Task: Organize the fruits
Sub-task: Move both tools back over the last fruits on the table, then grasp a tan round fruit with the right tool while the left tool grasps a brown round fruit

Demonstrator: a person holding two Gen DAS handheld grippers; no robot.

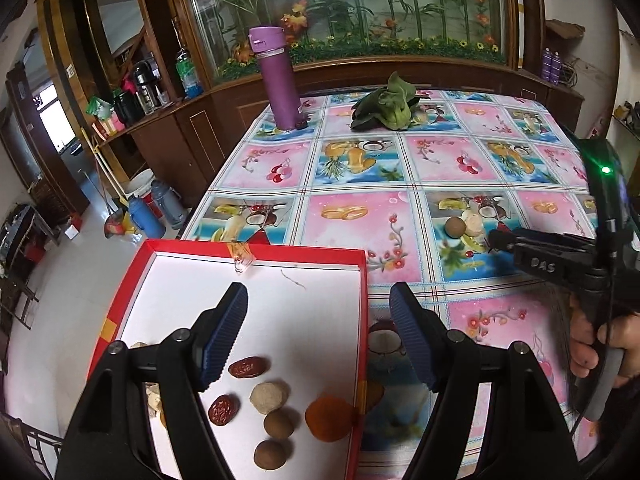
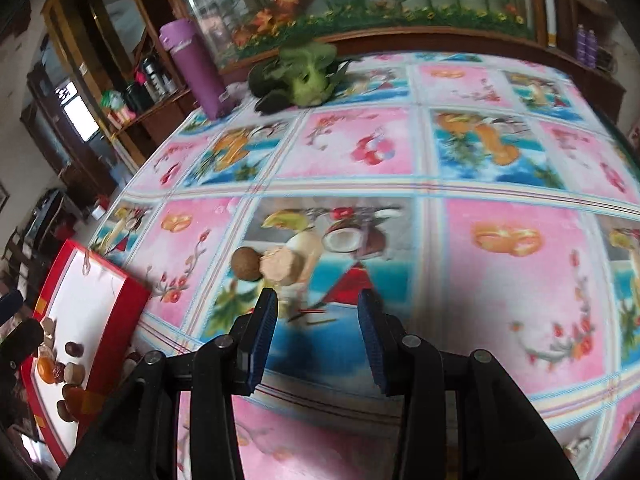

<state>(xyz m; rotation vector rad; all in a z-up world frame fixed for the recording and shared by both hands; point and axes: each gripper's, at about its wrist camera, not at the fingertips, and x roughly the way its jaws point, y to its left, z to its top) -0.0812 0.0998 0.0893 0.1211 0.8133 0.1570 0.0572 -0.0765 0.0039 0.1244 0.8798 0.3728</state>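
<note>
Now both sets of jaws gape empty; take the small, light, firm brown fruit [image 2: 245,264], just ahead-left of your right gripper [image 2: 316,328], across its round middle.

**Room and surroundings**

Table [image 1: 400,168] covered with a glossy cloth printed in pink and blue fruit squares. Behind it, a dark wooden cabinet [image 1: 224,120] carries a large glass panel [image 1: 344,4] painted with bamboo and flowers. Shelf [image 1: 132,120] to the left holds bottles and flasks. Floor [image 1: 60,320] pale, shiny tile. Daylight enters through a window [image 1: 56,120] at far left. Walls white.
</note>
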